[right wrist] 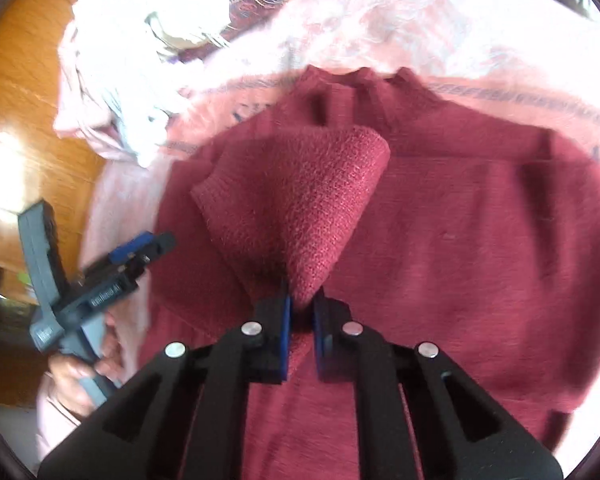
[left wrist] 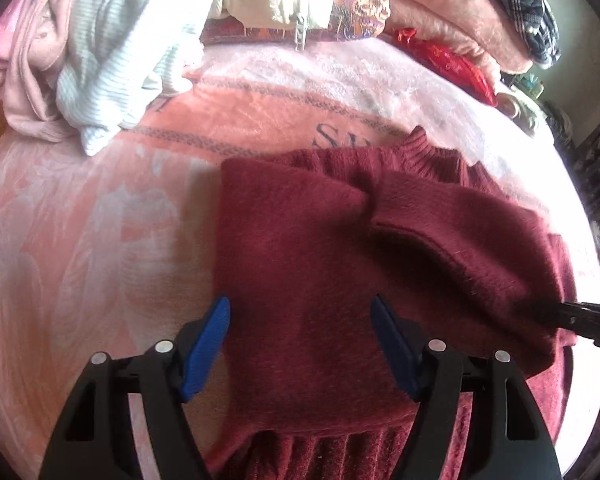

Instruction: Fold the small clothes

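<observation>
Sweater [right wrist: 460, 220] fold between right fingers [right wrist: 286, 332]

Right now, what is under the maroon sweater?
The maroon sweater lies on a pink blanket with grey lettering that runs partly beneath the collar. The rest of the lettering and anything else underneath is covered.

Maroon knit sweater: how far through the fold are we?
Done: the maroon knit sweater lies flat on the pink blanket, one side already folded over the body. In hand: the right gripper is shut on a raised fold of knit; the left gripper hovers with jaws open, holding nothing. Left: laying that fold down, folding up the ribbed hem.
</observation>
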{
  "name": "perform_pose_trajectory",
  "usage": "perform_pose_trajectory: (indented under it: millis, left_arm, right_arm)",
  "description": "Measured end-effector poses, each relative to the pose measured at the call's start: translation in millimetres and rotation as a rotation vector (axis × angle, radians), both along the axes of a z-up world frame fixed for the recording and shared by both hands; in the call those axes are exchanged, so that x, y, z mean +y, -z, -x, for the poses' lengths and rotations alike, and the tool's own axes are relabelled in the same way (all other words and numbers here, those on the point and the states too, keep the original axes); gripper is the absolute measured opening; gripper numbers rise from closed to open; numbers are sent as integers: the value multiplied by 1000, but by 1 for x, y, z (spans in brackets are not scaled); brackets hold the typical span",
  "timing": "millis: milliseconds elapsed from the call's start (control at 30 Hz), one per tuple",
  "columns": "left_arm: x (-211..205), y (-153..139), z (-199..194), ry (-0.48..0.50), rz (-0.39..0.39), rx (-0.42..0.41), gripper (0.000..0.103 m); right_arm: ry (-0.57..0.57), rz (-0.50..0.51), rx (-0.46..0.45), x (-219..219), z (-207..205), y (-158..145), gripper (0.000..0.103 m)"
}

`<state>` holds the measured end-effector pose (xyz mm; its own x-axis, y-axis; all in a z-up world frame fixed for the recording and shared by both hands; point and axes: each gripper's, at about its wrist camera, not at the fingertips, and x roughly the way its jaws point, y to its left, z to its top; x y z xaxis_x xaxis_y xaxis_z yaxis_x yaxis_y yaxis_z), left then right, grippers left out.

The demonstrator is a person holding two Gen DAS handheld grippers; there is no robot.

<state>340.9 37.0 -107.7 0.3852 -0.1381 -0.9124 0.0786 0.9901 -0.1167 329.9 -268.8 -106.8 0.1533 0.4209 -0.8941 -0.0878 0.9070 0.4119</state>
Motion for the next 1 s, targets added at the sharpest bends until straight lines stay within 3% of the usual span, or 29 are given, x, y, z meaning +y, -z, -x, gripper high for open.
perform_pose_trajectory:
  millis: [67, 133, 200, 267, 367, 433, 533, 600, 667, 733, 800, 833, 867, 1000]
  left_arm:
    - [-6, 17, -2, -3, -63, 44, 75]
    - [-2, 22, -2, -33, -30, 37, 76]
    - [4, 21, -5, -49, 12, 59, 76]
    - [9, 15, -8, -56, 43, 66, 74]
    - [13, 4, -10, -61, 69, 43, 75]
    - [9, 3, -14, -48, 55, 53, 75]
    - [2, 9, -16, -24, -1, 62, 75]
    - [1, 14, -15, -10, -28, 76, 75]
    - [5, 16, -13, -7, -11, 71, 77]
    - [7, 19, -13, -12, 0, 75, 79]
    - [9, 21, -13, -18, 10, 74, 80]
    - [8, 21, -13, -18, 10, 73, 80]
    - [8, 21, -13, -17, 6, 73, 80]
    - [5, 20, -12, -16, -13, 68, 80]
  right_arm:
    - [8, 82, 41, -6, 2, 20, 23]
    - [4, 81, 49, -7, 3, 28, 25]
    - [-12, 102, 35, -5, 1, 19, 27]
    - [-11, 157, -51, 0, -2, -5, 32]
    - [-20, 115, -83, 16, -5, -24, 34]
    - [-46, 86, -69, 37, -9, -24, 34]
    - [-94, 126, -62, 72, -17, -16, 36]
    - [-116, 152, -68, 95, -26, -15, 45]
    - [-134, 175, -85, 112, -32, -11, 62]
    - [-149, 219, -102, 126, -37, -7, 62]
    - [-144, 252, -113, 131, -38, -1, 48]
    - [-137, 264, -110, 134, -41, 5, 19]
    - [-128, 249, -104, 131, -42, 8, 8]
    - [-57, 130, -116, 85, -38, -8, 6]
